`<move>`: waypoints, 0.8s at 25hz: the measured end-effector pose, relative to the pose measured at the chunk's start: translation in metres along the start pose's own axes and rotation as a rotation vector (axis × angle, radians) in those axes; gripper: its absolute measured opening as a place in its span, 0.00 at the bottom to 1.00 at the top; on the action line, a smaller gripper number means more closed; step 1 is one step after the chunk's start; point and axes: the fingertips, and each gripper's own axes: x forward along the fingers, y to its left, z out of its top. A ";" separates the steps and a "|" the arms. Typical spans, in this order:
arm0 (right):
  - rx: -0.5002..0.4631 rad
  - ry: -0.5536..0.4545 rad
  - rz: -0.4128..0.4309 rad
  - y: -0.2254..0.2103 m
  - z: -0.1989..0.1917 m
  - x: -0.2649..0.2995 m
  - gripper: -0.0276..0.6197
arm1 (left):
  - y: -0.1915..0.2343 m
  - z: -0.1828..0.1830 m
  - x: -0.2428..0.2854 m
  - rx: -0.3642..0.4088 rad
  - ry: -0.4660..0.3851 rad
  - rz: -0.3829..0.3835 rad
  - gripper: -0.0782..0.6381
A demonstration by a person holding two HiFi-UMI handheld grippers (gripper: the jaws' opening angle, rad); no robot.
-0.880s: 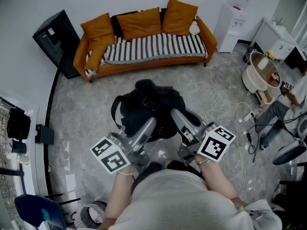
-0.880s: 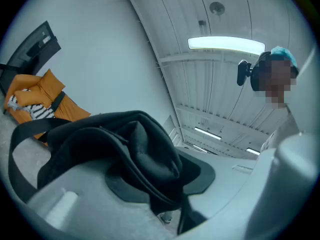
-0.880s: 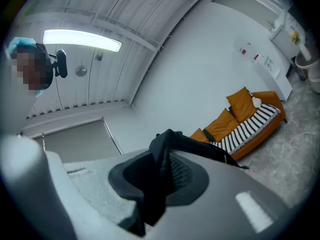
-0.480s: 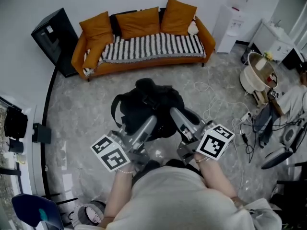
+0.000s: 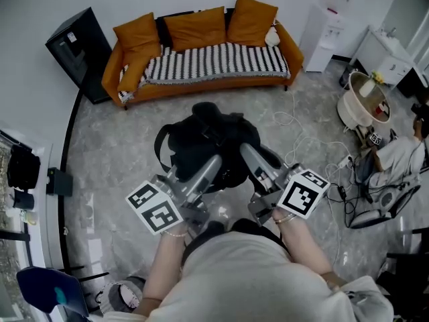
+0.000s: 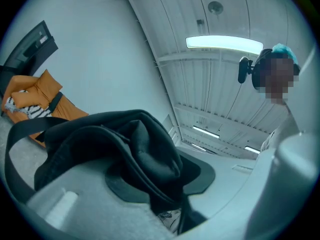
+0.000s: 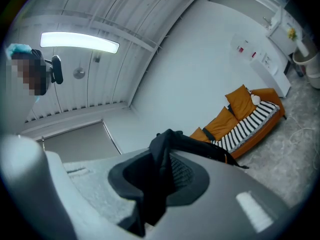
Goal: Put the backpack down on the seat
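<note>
A black backpack (image 5: 204, 143) hangs above the grey floor in the head view, held up between both grippers. My left gripper (image 5: 205, 173) is shut on a fold of the backpack's dark fabric (image 6: 145, 154), which fills the space between its jaws (image 6: 165, 199). My right gripper (image 5: 253, 163) is shut on a black strap of the backpack (image 7: 157, 174), pinched between its jaws (image 7: 150, 204). The seat, an orange sofa (image 5: 208, 62) with a striped cover and orange cushions, stands against the far wall beyond the backpack, which is apart from it. The sofa also shows at the left (image 6: 30, 101) and at the right (image 7: 250, 119).
A black cabinet (image 5: 77, 49) stands left of the sofa and a white dispenser (image 5: 322, 29) to its right. White cables (image 5: 301, 143) trail on the floor at the right, near a round white appliance (image 5: 365, 106) and a seated person (image 5: 395, 163). A blue chair (image 5: 50, 294) is at the bottom left.
Both grippers keep their hold and the backpack hangs in nearly the same spot. The person and chair at the right edge have shifted.
</note>
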 end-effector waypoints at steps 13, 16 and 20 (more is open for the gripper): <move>0.038 0.022 0.016 -0.032 0.014 -0.011 0.15 | 0.008 -0.012 0.019 -0.068 -0.044 -0.010 0.27; 0.037 0.015 0.005 -0.046 0.023 0.007 0.15 | 0.027 -0.002 0.035 -0.064 -0.032 -0.015 0.27; 0.042 0.022 0.000 -0.070 0.033 0.043 0.15 | 0.064 0.012 0.053 -0.063 -0.026 -0.013 0.27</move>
